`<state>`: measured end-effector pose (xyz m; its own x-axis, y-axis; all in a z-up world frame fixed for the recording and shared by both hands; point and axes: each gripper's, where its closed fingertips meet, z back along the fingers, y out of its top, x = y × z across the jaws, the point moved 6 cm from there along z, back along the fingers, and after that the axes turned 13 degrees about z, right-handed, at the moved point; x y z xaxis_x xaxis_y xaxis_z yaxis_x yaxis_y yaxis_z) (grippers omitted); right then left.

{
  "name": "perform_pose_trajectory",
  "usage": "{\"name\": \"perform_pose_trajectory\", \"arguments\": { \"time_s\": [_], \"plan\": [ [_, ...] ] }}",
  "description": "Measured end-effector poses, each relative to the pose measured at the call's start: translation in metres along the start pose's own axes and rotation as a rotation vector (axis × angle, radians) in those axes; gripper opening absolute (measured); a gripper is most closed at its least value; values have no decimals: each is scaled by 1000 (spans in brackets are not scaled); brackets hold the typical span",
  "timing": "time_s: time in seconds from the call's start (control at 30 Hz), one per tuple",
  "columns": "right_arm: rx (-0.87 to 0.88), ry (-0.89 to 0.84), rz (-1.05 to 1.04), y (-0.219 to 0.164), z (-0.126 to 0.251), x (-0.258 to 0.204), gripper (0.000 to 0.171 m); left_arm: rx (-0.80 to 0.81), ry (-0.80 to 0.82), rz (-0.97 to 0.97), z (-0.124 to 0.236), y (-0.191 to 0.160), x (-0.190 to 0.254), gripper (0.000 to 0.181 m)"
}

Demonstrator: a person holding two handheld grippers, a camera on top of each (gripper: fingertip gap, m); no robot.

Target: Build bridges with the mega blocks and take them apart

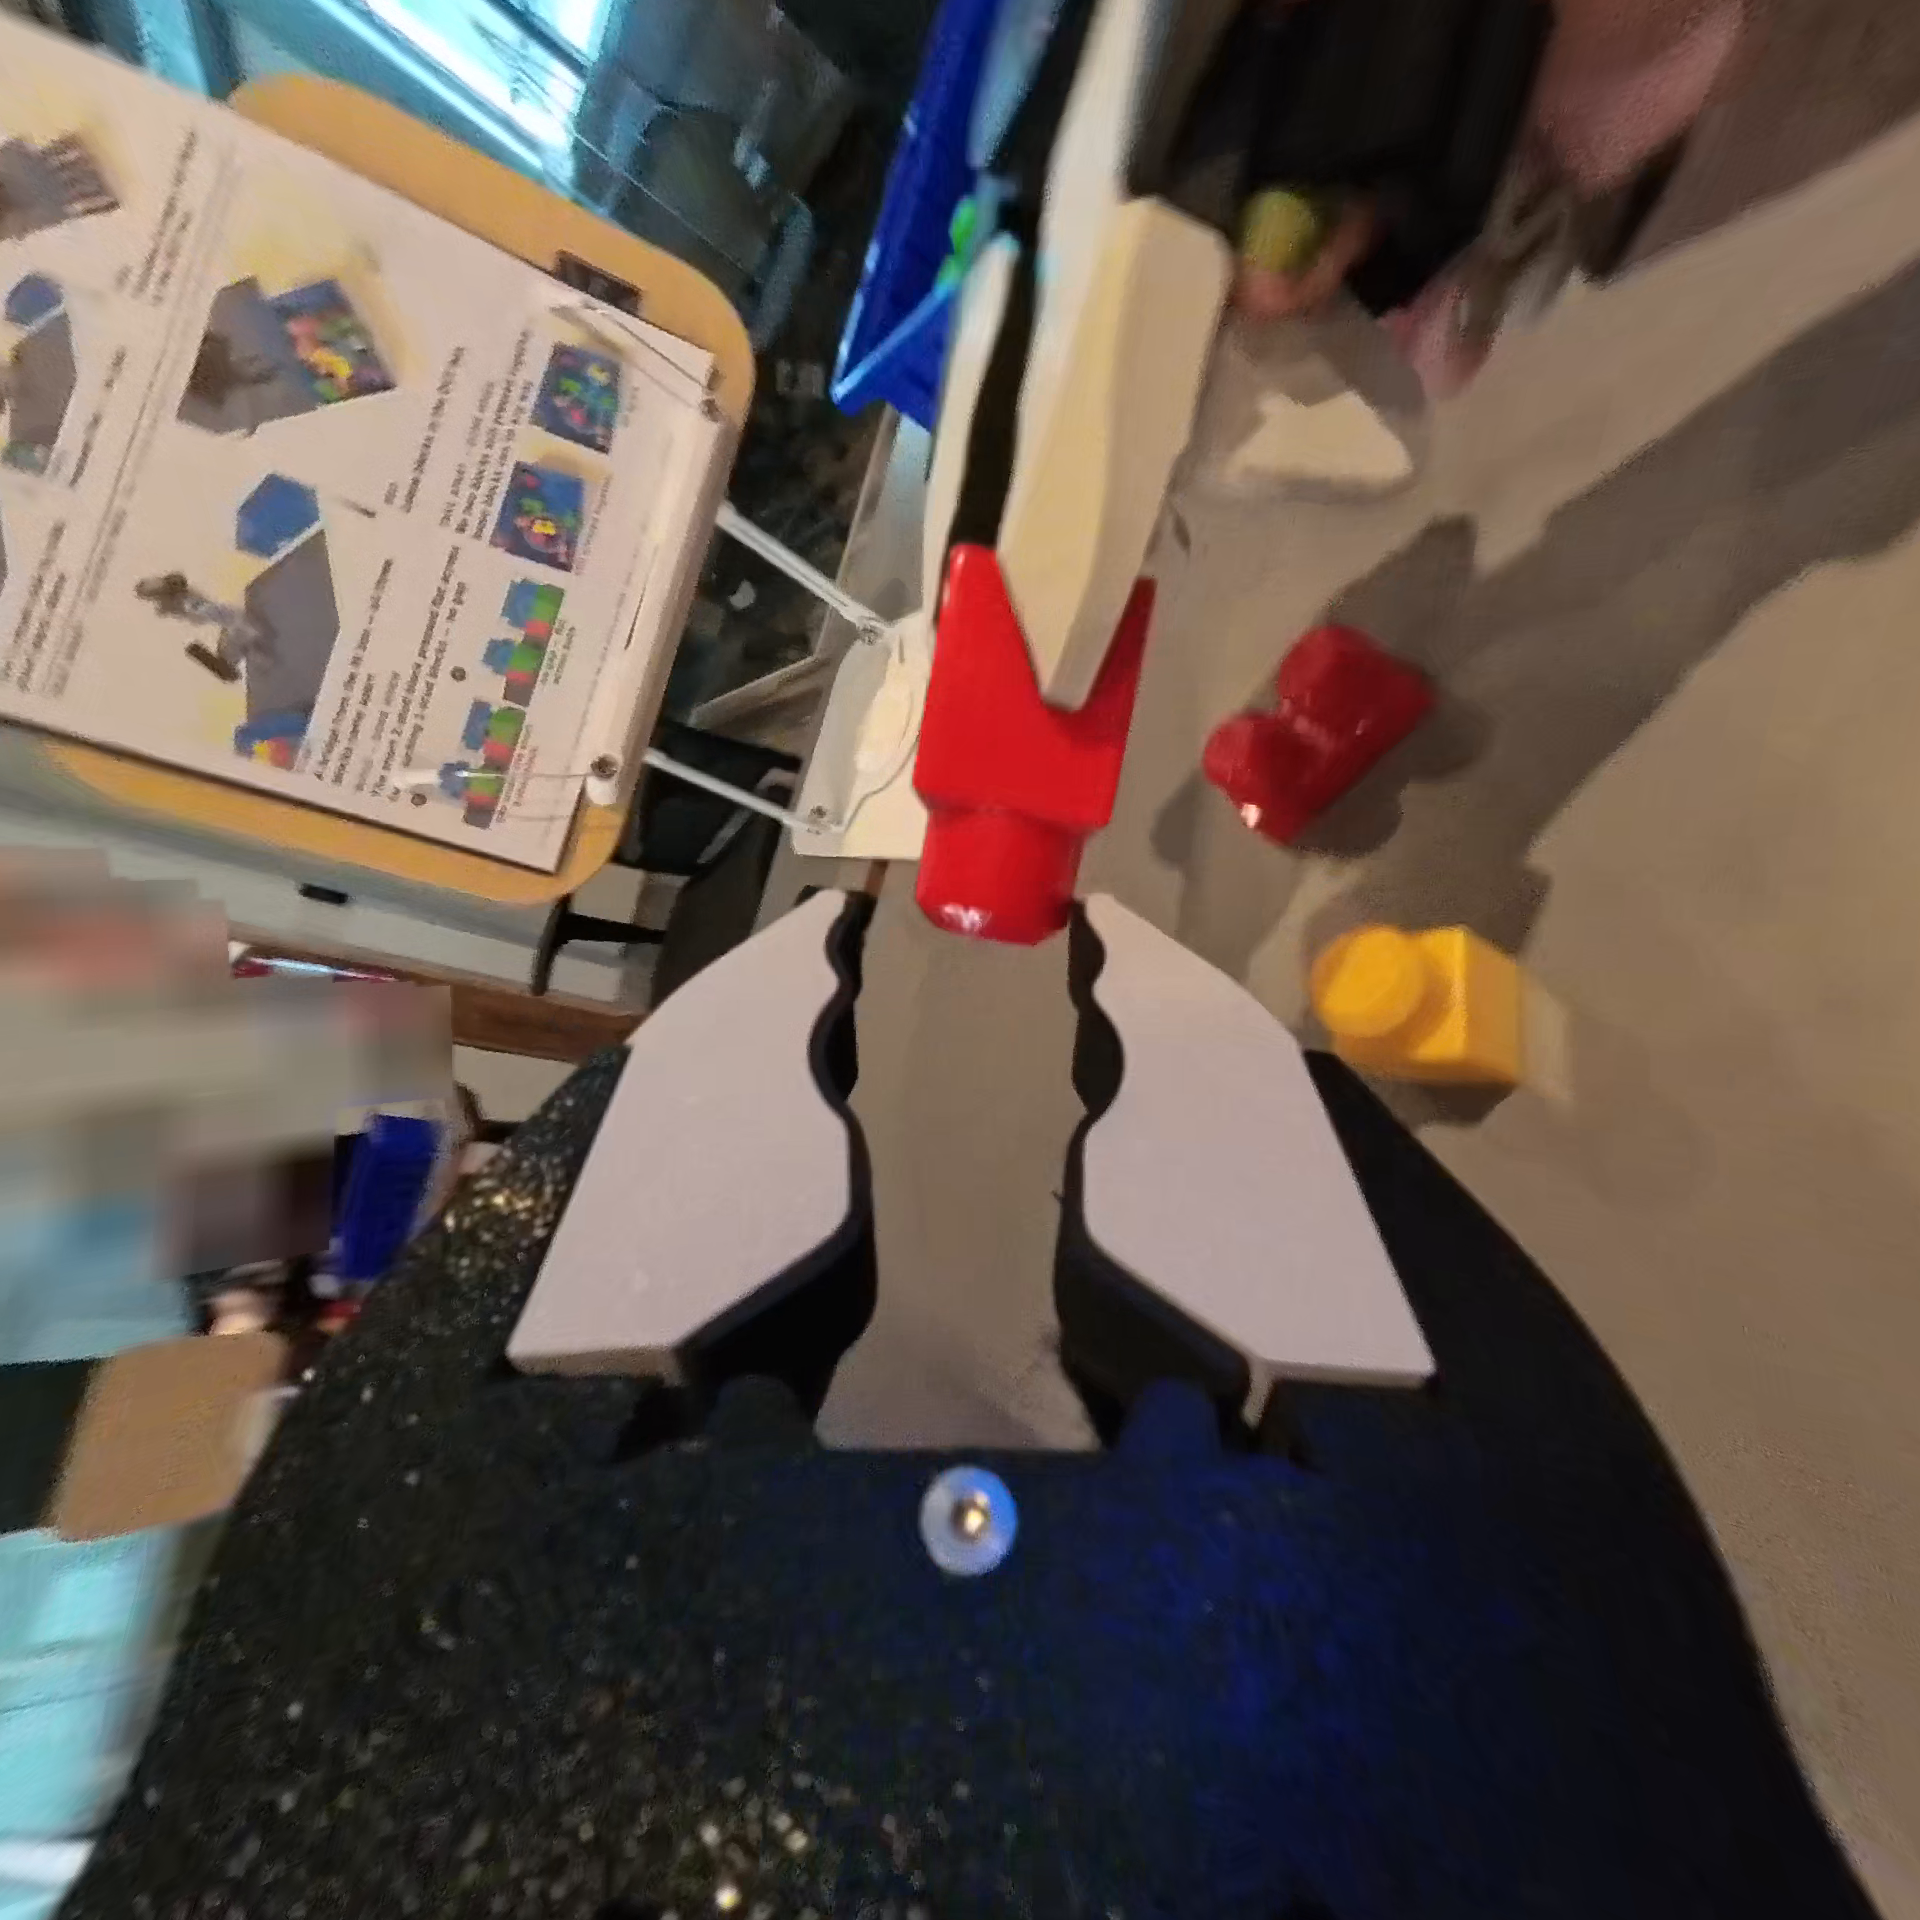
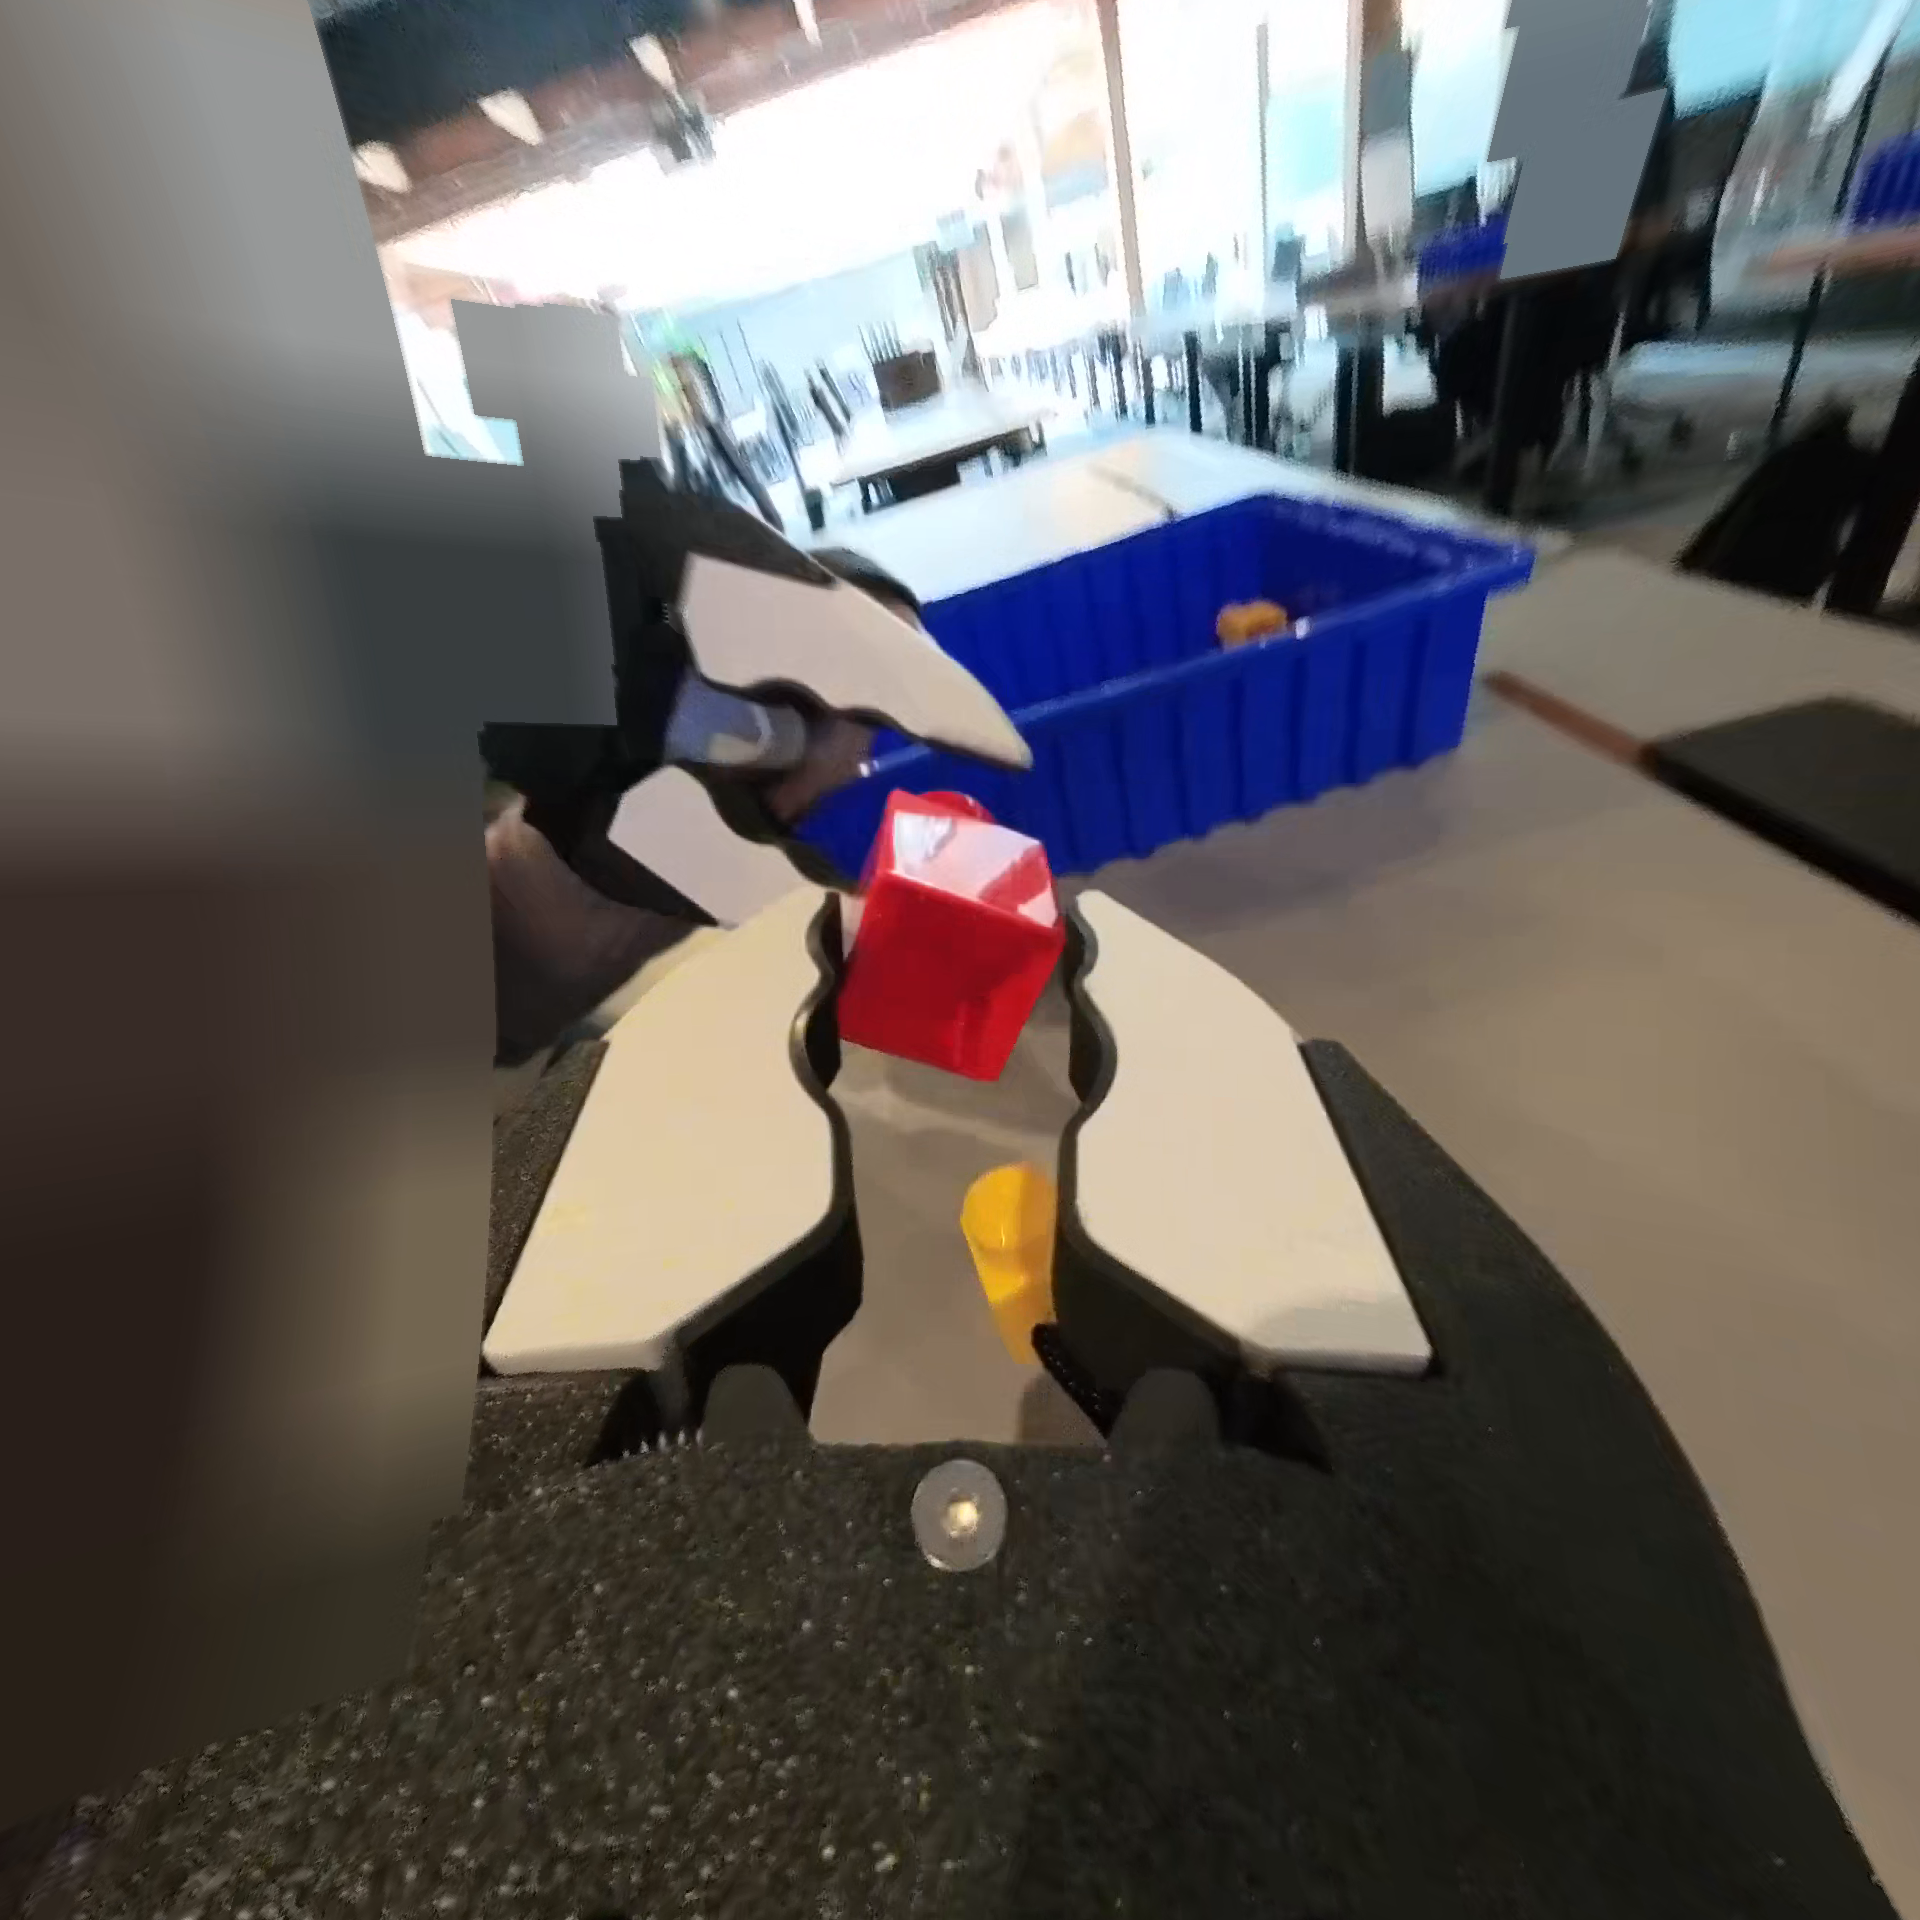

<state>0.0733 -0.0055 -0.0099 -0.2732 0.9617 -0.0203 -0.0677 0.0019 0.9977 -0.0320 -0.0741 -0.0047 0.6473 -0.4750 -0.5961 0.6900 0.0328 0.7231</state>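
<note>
Red single-stud block (image 2: 951,940) sits pinched between my right gripper (image 2: 951,935) tips at frame centre, stud toward my left gripper (image 1: 966,914), whose jaws are spread and empty. I judge I should square the tilted block before closing. Yellow block (image 1: 1423,1013) and another red block (image 1: 1314,727) wait on the grey table (image 1: 1714,935) at right.

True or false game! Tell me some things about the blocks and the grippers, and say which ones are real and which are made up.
1. The right gripper holds a red block. True.
2. The bin is green. False: the bin is blue.
3. A second red block lies on the table. True.
4. The left gripper holds the yellow block. False: it is open and empty; the yellow block lies on the table.
</note>
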Motion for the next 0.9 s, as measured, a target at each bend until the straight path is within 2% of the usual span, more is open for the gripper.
{"name": "perform_pose_trajectory", "arguments": {
  "time_s": [0.1,0.2,0.3,0.43,0.57,0.63,0.77,0.9],
  "plan": [
    [183,13,165,4,12,-9,40,91,-166,258,0,3,6,52],
    [278,12,280,-2,20,-19,40,236,-467,565,0,11,14,67],
    [337,33,297,-5,24,-23,39,401,-615,776,-2,14,11,55],
    [354,40,305,-9,26,-25,39,494,-656,808,-4,11,20,33],
    [349,60,323,-13,26,-27,39,556,-641,800,-1,13,24,28],
    [336,70,330,-16,26,-29,39,557,-670,810,-2,13,26,34],
    [306,87,346,-23,23,-34,38,550,-760,842,-5,14,34,61],
    [285,96,361,-24,23,-37,38,546,-710,780,-8,14,39,34]
  ]
}}
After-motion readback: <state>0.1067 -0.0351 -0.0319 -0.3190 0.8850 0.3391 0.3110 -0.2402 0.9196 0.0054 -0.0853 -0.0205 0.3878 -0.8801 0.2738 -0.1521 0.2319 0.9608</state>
